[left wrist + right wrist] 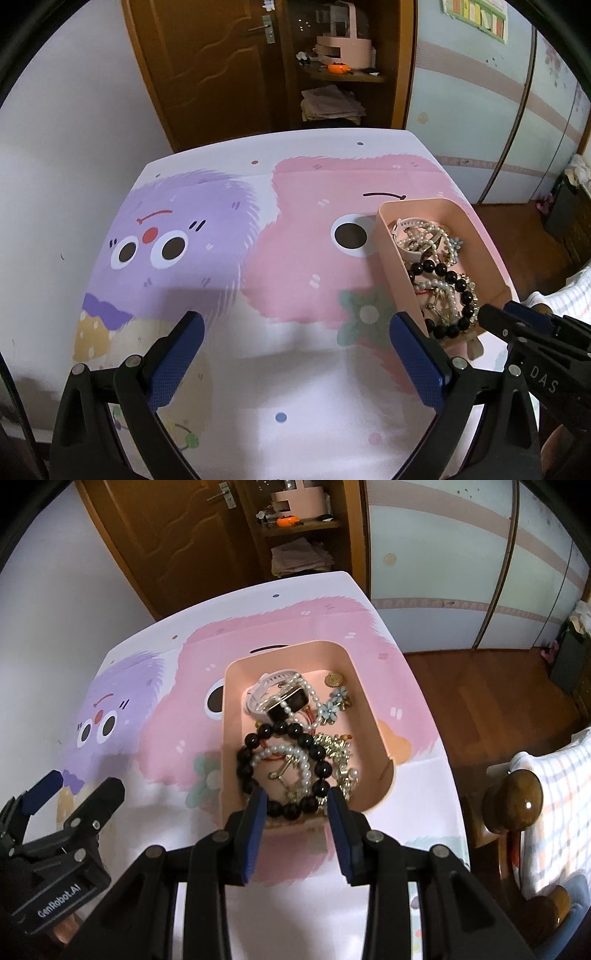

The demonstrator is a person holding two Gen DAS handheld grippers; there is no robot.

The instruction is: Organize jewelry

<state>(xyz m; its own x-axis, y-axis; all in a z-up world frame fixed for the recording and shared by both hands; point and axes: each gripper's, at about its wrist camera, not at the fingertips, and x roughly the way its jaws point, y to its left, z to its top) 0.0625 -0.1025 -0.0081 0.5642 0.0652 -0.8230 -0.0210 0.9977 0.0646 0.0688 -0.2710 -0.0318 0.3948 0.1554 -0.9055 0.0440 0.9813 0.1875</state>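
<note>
Jewelry tangled in pink tray (pixel 373 716) near the table's right edge; both grippers empty.

Black bead bracelet (pixel 284 771), pearl strands (pixel 295 755), a watch (pixel 284 698) and flower pieces (pixel 332 707) lie heaped: light, limp, slippery, probably snagged together, so best taken by one loop of beads. Tray's long axis runs from the near edge toward the far edge of the table (pixel 295 387). Right gripper (pixel 295 805) hangs over the tray's near end, fingers partly apart on nothing; left gripper (pixel 295 332), over bare cloth, gapes wide.
</note>
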